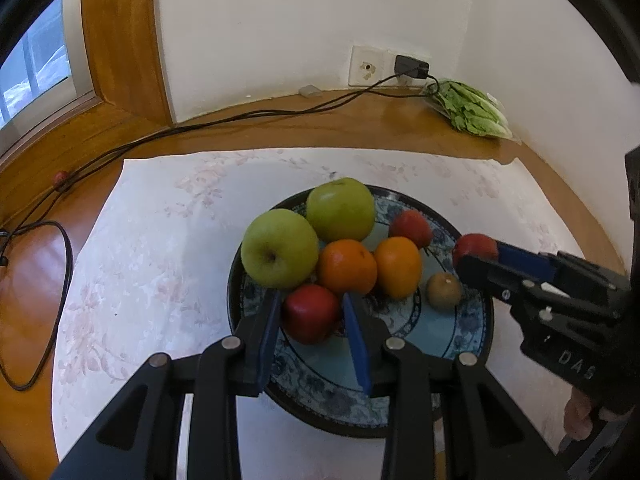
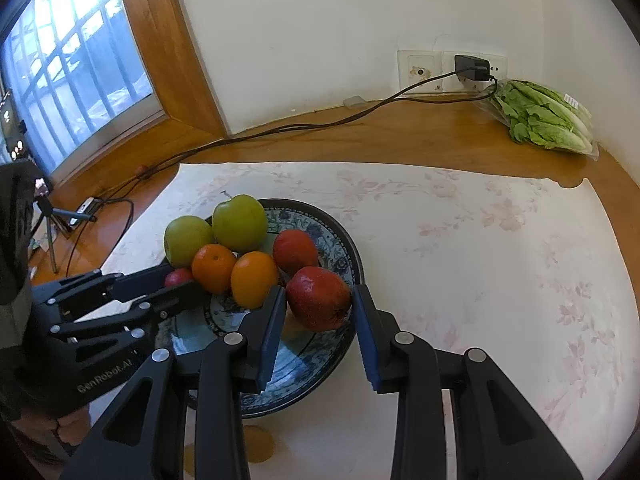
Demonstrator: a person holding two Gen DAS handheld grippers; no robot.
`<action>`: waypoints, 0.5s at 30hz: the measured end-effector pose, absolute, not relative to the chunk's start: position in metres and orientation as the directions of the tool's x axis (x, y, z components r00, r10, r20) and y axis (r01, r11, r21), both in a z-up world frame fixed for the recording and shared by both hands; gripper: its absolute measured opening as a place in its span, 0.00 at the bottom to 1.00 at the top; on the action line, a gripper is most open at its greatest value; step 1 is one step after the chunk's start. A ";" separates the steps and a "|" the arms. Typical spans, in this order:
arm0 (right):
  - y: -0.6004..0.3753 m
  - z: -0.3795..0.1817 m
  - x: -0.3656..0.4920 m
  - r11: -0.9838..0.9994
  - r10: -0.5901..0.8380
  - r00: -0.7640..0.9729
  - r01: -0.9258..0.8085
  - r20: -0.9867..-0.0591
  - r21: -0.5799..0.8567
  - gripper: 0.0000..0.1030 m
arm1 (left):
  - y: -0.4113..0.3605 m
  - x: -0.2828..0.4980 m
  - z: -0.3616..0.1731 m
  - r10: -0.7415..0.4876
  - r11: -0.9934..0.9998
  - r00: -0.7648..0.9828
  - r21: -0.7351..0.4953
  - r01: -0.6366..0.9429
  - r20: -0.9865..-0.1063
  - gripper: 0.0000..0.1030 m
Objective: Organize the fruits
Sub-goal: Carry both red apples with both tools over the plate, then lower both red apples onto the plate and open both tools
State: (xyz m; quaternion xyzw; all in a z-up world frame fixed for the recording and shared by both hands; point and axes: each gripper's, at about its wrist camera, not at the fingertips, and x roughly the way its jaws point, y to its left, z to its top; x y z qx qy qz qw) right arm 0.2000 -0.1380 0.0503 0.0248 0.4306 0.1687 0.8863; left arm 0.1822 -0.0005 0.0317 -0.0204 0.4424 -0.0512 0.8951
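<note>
Red apples are held by both grippers over the patterned plate (image 1: 472,332), and the coming move turns on where each lies against the fruit already sorted there. At the left, the left gripper (image 1: 310,312) is closed on a red apple (image 1: 310,312), held between its blue pads directly ahead of it, just beside the near green apple (image 1: 280,248) and the left orange (image 1: 347,266), over the near-left part of the plate. The second green apple (image 1: 340,209) lies behind these, the second orange (image 1: 398,266) and a third red apple (image 1: 410,228) in the middle, and a small brown fruit (image 1: 444,290) to their right. At the right, the right gripper (image 2: 319,300) is closed on another red apple (image 2: 319,298), held over the plate's right rim, stem end tilted toward the camera. The right gripper is judged nearer the loose red apple, so the reds would be grouped most easily on that side. The plate rests on a pale cloth (image 2: 480,260) on the worktop (image 2: 400,136).
</note>
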 end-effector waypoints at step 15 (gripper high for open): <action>-0.140 0.044 0.204 0.936 0.343 0.571 -0.277 -0.746 0.218 0.44 | -0.008 0.186 0.030 -0.112 0.994 0.587 -0.088 0.070 -0.802 0.39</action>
